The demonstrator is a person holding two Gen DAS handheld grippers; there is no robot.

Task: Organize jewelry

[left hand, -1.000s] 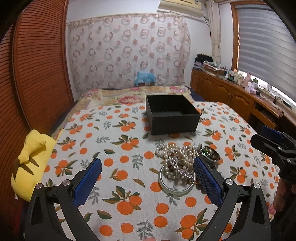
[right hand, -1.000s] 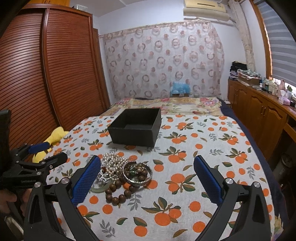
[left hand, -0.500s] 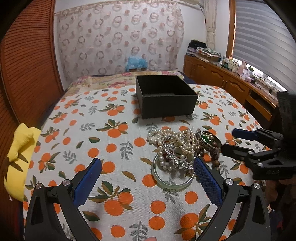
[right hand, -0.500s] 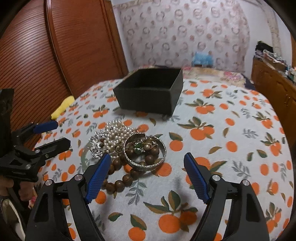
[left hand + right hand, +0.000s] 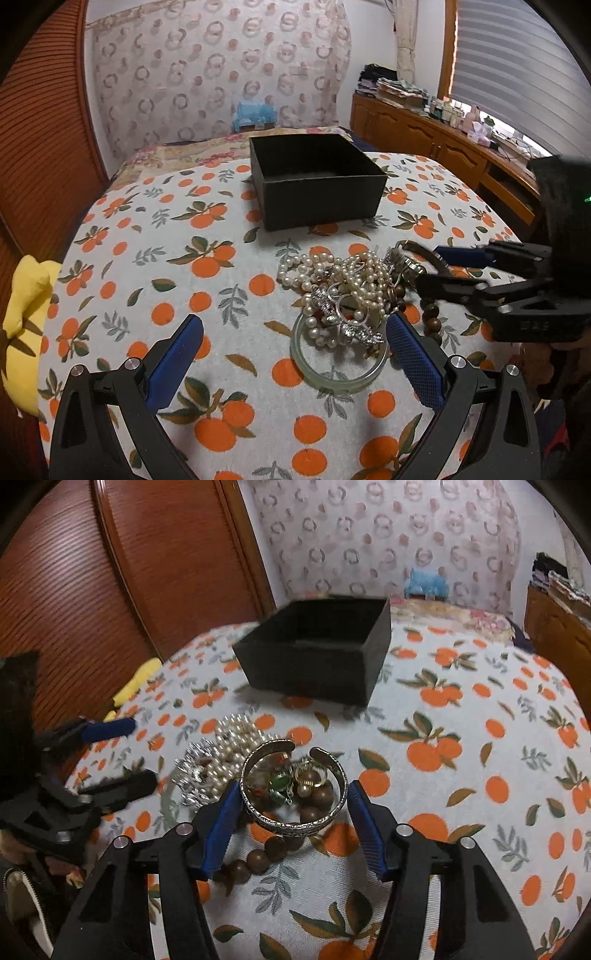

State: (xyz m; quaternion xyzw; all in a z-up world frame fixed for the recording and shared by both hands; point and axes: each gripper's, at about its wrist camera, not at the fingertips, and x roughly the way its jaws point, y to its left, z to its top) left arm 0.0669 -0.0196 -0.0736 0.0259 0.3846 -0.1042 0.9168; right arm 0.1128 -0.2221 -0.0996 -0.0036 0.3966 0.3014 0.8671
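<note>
A pile of jewelry lies on the orange-print cloth: pearl strands [image 5: 343, 273], a pale green bangle [image 5: 340, 380], a silver cuff bracelet [image 5: 295, 823] and brown wooden beads [image 5: 258, 856]. An open black box [image 5: 317, 206] stands behind the pile; it also shows in the right wrist view [image 5: 314, 664]. My right gripper [image 5: 291, 812] is open, its blue pads on either side of the silver cuff, apparently not pressing it. My left gripper [image 5: 295, 350] is open, low over the cloth, its right pad beside the green bangle.
A yellow soft toy [image 5: 22, 332] lies at the table's left edge. A wooden wardrobe [image 5: 110, 572] stands on the left, a low wooden cabinet [image 5: 443, 144] with clutter on the right, and a bed with a blue item [image 5: 255, 114] behind.
My right gripper moved down and forward to the pile, its jaws narrowing to straddle the silver cuff. My left gripper moved closer to the pile and lower.
</note>
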